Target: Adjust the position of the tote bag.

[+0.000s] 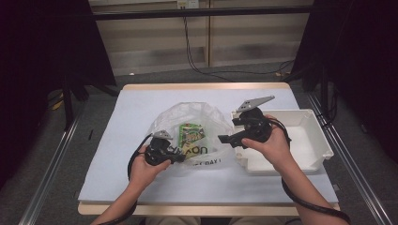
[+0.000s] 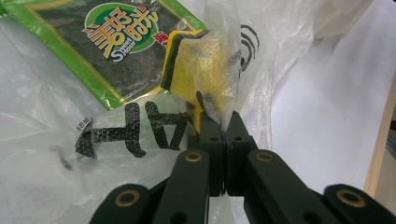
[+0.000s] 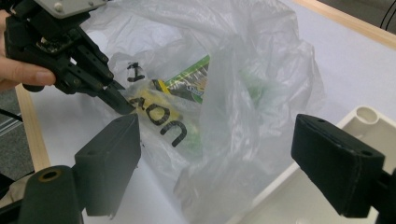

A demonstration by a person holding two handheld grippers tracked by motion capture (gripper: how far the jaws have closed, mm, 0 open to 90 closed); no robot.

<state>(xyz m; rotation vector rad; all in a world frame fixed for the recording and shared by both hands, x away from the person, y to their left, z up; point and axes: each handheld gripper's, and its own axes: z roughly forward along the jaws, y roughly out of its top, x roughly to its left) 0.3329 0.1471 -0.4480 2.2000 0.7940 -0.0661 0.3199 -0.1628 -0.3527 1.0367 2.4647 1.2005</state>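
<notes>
**Bag pinned at rim, packing partly done**

Left gripper view: left gripper (image 2: 223,122) clamped on the plastic bag (image 2: 261,70) film. Right gripper (image 3: 219,158) gapes wide and empty beside the bag. Green snack packet (image 1: 191,133) and yellow sponge (image 2: 196,65) already inside; white bin (image 1: 313,140) looks emptied. Bag lies mid-table, mouth toward the bin, packet's long axis running away from the person.

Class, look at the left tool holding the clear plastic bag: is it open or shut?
Shut. The left tool has its black jaws pressed together, pinching the edge of the clear plastic bag.
</notes>
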